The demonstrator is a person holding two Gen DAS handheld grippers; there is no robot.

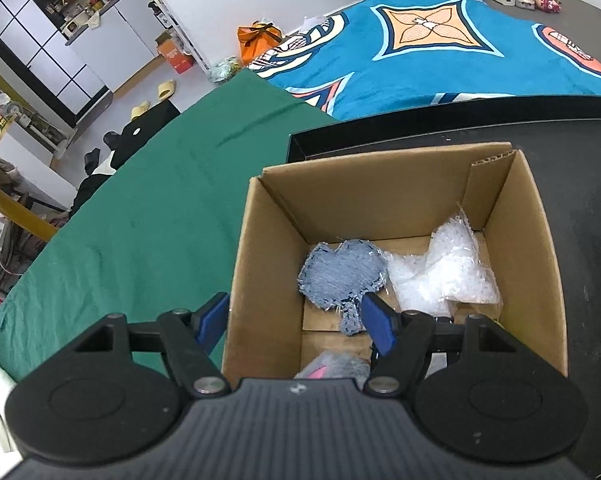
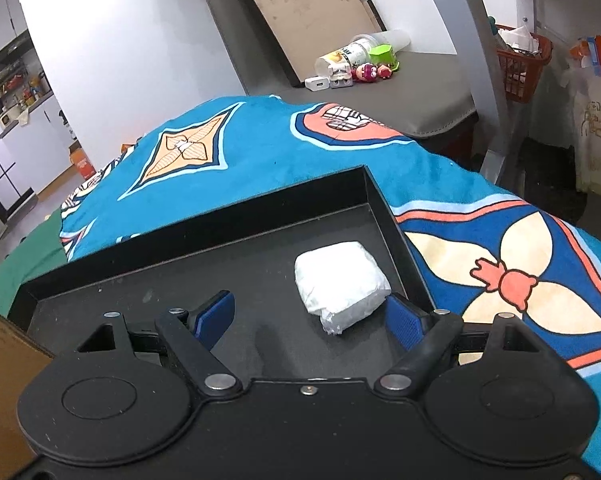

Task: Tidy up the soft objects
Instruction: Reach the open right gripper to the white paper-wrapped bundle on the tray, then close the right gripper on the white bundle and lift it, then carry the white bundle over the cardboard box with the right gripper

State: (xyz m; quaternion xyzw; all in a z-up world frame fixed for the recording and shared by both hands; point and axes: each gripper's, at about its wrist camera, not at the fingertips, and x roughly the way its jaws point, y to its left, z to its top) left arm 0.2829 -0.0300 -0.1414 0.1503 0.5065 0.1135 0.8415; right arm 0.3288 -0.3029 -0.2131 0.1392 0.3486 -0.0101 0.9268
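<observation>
An open cardboard box [image 1: 260, 248] stands in a black tray [image 1: 580, 200]. Inside it lie a blue denim heart-shaped patch [image 1: 340, 276], a clear bag of white filling [image 1: 444, 276] and a grey and pink piece [image 1: 332, 366] near the front. My left gripper [image 1: 296, 322] is open and straddles the box's left wall, with one finger outside and the other inside next to the denim patch. In the right wrist view, a white soft packet [image 2: 340, 280] lies on the tray floor [image 2: 180, 276]. My right gripper [image 2: 310, 318] is open, and the packet's near corner is between its fingertips.
A blue patterned blanket [image 2: 260, 148] lies beyond the tray, with green cloth [image 1: 140, 220] to the left. A corner of the box [image 2: 4, 360] shows at the lower left. Small toys and a bottle [image 2: 352, 64] sit on a grey surface behind, and an orange basket [image 2: 520, 68] stands at the far right.
</observation>
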